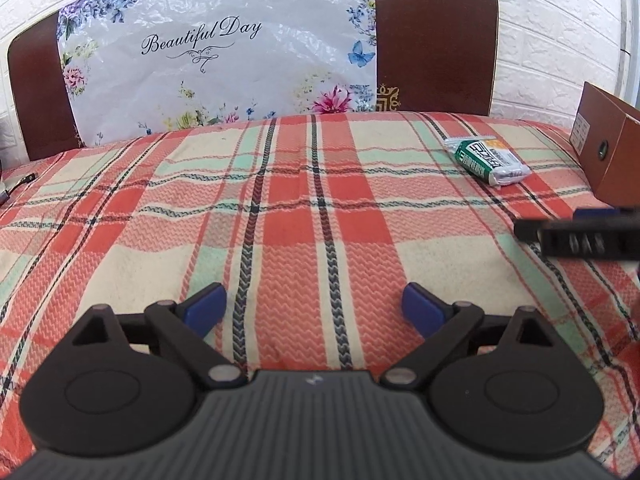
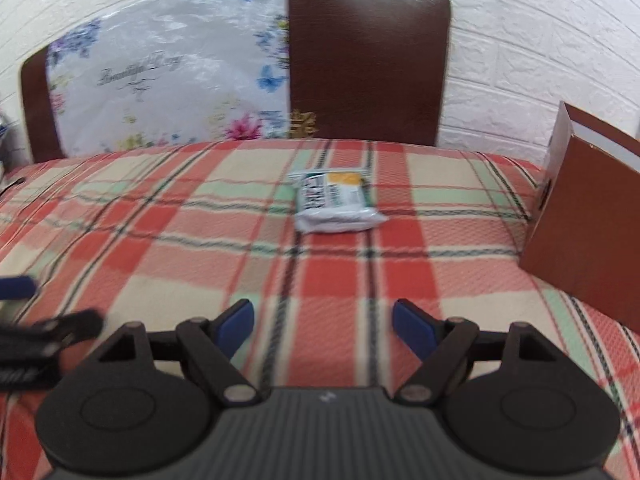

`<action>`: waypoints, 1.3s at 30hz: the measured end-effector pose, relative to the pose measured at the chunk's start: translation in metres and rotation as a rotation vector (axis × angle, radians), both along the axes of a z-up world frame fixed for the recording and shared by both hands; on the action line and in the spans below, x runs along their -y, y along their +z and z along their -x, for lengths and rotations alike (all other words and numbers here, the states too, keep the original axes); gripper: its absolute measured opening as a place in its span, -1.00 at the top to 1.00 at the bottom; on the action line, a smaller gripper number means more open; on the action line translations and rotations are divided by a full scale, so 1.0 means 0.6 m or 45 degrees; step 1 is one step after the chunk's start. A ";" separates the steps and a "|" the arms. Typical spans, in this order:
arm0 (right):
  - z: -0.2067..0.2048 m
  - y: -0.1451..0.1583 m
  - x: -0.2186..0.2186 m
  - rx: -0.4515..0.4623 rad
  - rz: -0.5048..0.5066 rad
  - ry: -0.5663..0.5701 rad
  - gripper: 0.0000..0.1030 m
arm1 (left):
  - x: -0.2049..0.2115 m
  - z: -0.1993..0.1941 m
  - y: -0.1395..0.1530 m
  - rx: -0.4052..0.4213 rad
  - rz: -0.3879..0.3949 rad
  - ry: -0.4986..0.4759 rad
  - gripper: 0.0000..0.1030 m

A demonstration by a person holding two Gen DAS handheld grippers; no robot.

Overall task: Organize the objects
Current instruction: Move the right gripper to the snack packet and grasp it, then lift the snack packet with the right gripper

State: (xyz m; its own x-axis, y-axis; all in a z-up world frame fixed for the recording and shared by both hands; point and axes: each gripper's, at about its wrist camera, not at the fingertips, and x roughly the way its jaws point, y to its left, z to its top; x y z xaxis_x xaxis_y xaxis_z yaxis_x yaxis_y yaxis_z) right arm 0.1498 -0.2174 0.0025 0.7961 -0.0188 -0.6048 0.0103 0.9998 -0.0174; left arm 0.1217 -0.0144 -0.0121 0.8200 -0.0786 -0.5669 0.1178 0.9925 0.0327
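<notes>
Left hand-held gripper (image 1: 314, 306): jaws spread wide, nothing between them, above the plaid cloth (image 1: 280, 216) covering the bed. Right hand-held gripper (image 2: 323, 322): jaws apart, likewise empty. The packet (image 2: 336, 202) lies flat on the cloth, ahead of the right gripper and well apart from it, near the brown box (image 2: 584, 232) at the right. Behind: headboard (image 2: 368, 60), floral bag (image 1: 216, 48).

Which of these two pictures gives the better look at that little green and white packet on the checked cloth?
The left wrist view: the packet is sharp there, its printed label crisp, though it lies off to the right. In the right wrist view the packet sits nearly centred and looks larger, but the picture is blurred and the label is smeared.
</notes>
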 end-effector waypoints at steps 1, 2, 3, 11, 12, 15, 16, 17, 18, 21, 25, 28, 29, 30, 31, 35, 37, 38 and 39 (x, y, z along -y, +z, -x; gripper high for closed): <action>-0.015 0.000 0.008 0.003 0.003 -0.024 -0.62 | 0.000 0.000 0.000 -0.001 0.005 -0.001 -0.88; -0.031 -0.001 0.015 0.004 -0.004 -0.036 -0.64 | -0.001 0.000 0.000 0.000 0.012 -0.002 -0.88; -0.047 -0.003 0.022 0.004 -0.018 -0.038 -0.67 | -0.001 0.000 0.000 0.002 0.019 -0.004 -0.88; -0.131 -0.010 0.009 0.016 -0.022 0.068 -0.88 | -0.006 -0.002 -0.001 0.011 0.049 -0.004 -0.88; -0.139 -0.011 0.005 0.012 -0.003 0.070 -0.87 | -0.006 -0.003 -0.001 0.012 0.054 -0.004 -0.88; -0.149 -0.008 -0.006 0.028 0.028 0.103 -0.36 | -0.008 -0.005 -0.001 0.014 0.065 -0.001 -0.88; -0.148 -0.007 -0.012 0.034 0.049 0.114 -0.18 | -0.009 -0.005 -0.001 0.015 0.069 -0.001 -0.88; -0.145 -0.007 -0.017 0.040 0.070 0.124 -0.12 | -0.009 -0.005 -0.001 0.016 0.072 -0.001 -0.88; -0.141 -0.007 -0.021 0.043 0.082 0.128 -0.06 | -0.009 -0.005 -0.001 0.016 0.076 -0.001 -0.88; -0.121 -0.006 -0.025 0.035 0.077 0.139 -0.01 | -0.011 -0.005 -0.001 0.017 0.084 -0.001 -0.88; -0.060 -0.005 -0.024 0.014 0.067 0.187 -0.01 | -0.013 -0.006 0.000 0.018 0.095 -0.004 -0.88; 0.006 -0.001 -0.016 -0.008 0.072 0.240 -0.01 | -0.015 -0.006 0.000 0.019 0.104 -0.006 -0.88; 0.030 0.000 -0.011 -0.014 0.075 0.251 -0.01 | -0.016 -0.006 0.000 0.019 0.108 -0.008 -0.88; 0.054 0.001 -0.005 -0.022 0.071 0.259 -0.01 | -0.016 -0.006 0.000 0.019 0.111 -0.009 -0.88; 0.079 0.003 0.000 -0.029 0.069 0.261 -0.01 | -0.016 -0.006 0.000 0.020 0.109 -0.009 -0.88; 0.176 0.007 0.024 -0.043 0.062 0.227 -0.01 | -0.016 -0.006 0.000 0.018 0.099 -0.013 -0.88; 0.219 0.009 0.031 -0.039 0.052 0.199 -0.01 | -0.013 -0.005 0.000 0.013 0.085 -0.019 -0.88; 0.235 0.010 0.033 -0.038 0.050 0.187 -0.01 | -0.010 -0.005 0.000 0.010 0.072 -0.022 -0.89; 0.255 0.010 0.034 -0.032 0.051 0.174 -0.01 | -0.007 -0.005 0.000 0.007 0.058 -0.024 -0.89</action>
State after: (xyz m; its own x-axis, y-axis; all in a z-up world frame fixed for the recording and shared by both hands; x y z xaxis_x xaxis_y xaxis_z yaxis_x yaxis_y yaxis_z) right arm -0.0033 -0.2377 0.0088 0.7773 0.0640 -0.6259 -0.1267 0.9904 -0.0560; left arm 0.1246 -0.0104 -0.0122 0.8214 -0.1195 -0.5577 0.1363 0.9906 -0.0114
